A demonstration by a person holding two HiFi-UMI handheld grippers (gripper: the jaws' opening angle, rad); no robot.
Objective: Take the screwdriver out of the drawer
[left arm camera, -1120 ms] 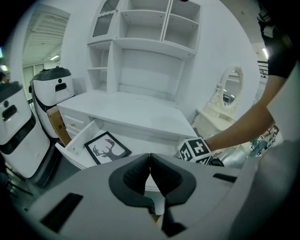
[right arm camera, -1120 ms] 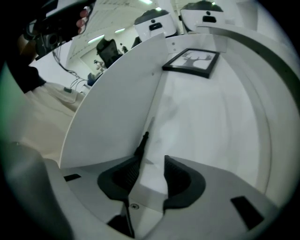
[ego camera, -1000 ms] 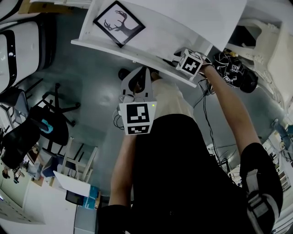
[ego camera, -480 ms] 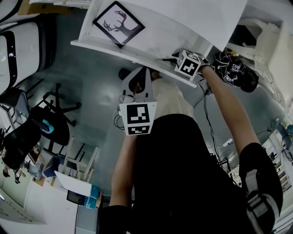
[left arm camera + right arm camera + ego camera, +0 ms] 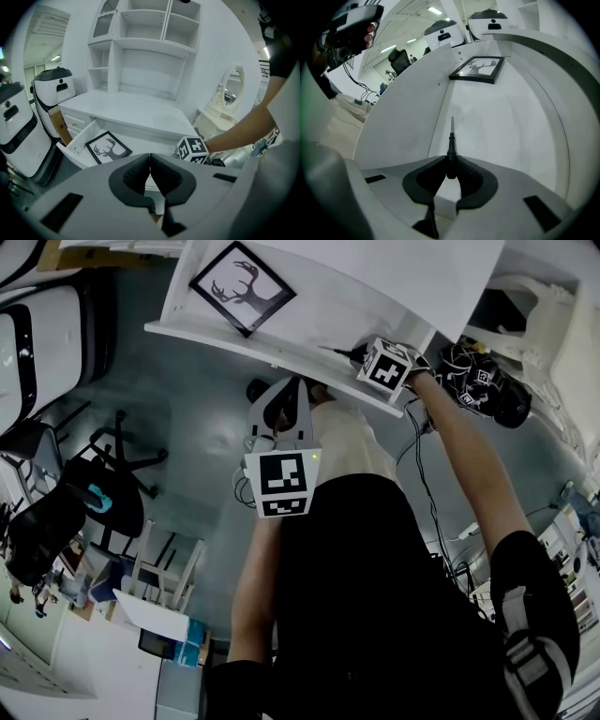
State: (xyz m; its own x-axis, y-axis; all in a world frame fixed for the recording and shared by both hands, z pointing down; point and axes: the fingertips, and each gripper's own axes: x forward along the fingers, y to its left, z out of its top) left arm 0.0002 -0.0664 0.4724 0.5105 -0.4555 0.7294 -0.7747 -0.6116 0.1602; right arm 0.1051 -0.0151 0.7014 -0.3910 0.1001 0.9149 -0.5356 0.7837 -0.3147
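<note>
A black screwdriver (image 5: 451,140) lies in the open white drawer (image 5: 408,108), its shaft pointing away from me along the drawer floor. My right gripper (image 5: 451,163) reaches steeply down into the drawer. Its jaws are closing, and the pads meet the screwdriver's handle on both sides. In the head view the right gripper (image 5: 354,354) sits at the drawer's (image 5: 216,338) front right corner, with the dark screwdriver (image 5: 336,351) just past its tips. My left gripper (image 5: 284,399) hangs shut and empty in front of the drawer, its jaws (image 5: 150,161) together.
A framed deer picture (image 5: 244,287) lies in the drawer's left part, far from the screwdriver. The white desk (image 5: 136,110) with shelves rises behind. Office chairs (image 5: 84,493) stand on the floor to the left, and black cables and gear (image 5: 483,390) to the right.
The right gripper has shifted very slightly at the drawer's front right corner. The left gripper has stayed where it was.
</note>
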